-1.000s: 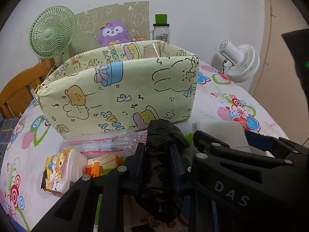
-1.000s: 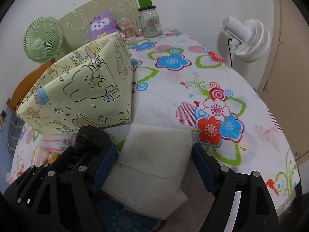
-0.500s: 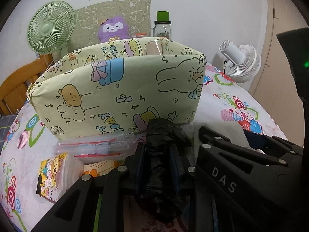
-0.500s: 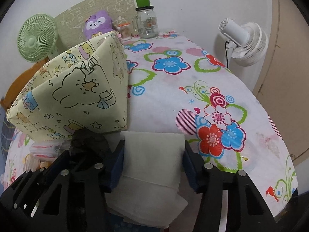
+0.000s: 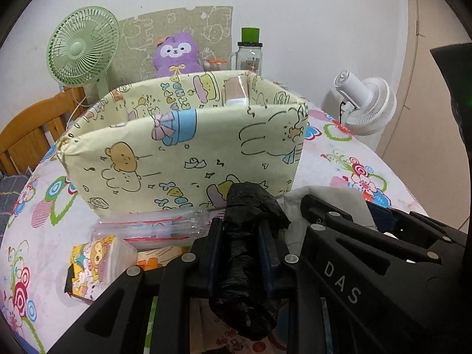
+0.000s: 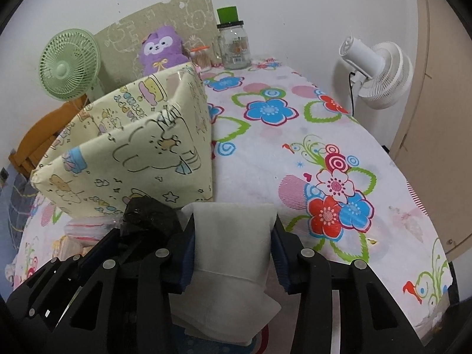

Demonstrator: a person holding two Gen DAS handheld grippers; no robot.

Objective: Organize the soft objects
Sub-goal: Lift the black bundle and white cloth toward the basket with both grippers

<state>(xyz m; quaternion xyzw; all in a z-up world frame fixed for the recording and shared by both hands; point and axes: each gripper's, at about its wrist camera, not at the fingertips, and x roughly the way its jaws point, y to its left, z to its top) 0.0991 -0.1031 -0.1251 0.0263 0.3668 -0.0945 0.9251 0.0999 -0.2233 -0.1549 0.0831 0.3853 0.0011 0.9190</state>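
Both grippers are loaded, side by side at the bottom of each frame, right in front of the fabric bin [image 5: 183, 150] that fills mid-frame, presumably where the soft things go. The left gripper [image 5: 240, 244] has its jaws pinched nearly together on a crumpled black plastic bag [image 5: 246, 221], held upright so the loose top clears the fingers. The right gripper [image 6: 233, 244] clamps wider on a folded white cloth [image 6: 233, 236], jaws pressing its two edges, keeping the fold intact. Zip bags [image 5: 147, 227] and a tissue pack [image 5: 94, 265] wait lower left on the table [image 6: 295, 135].
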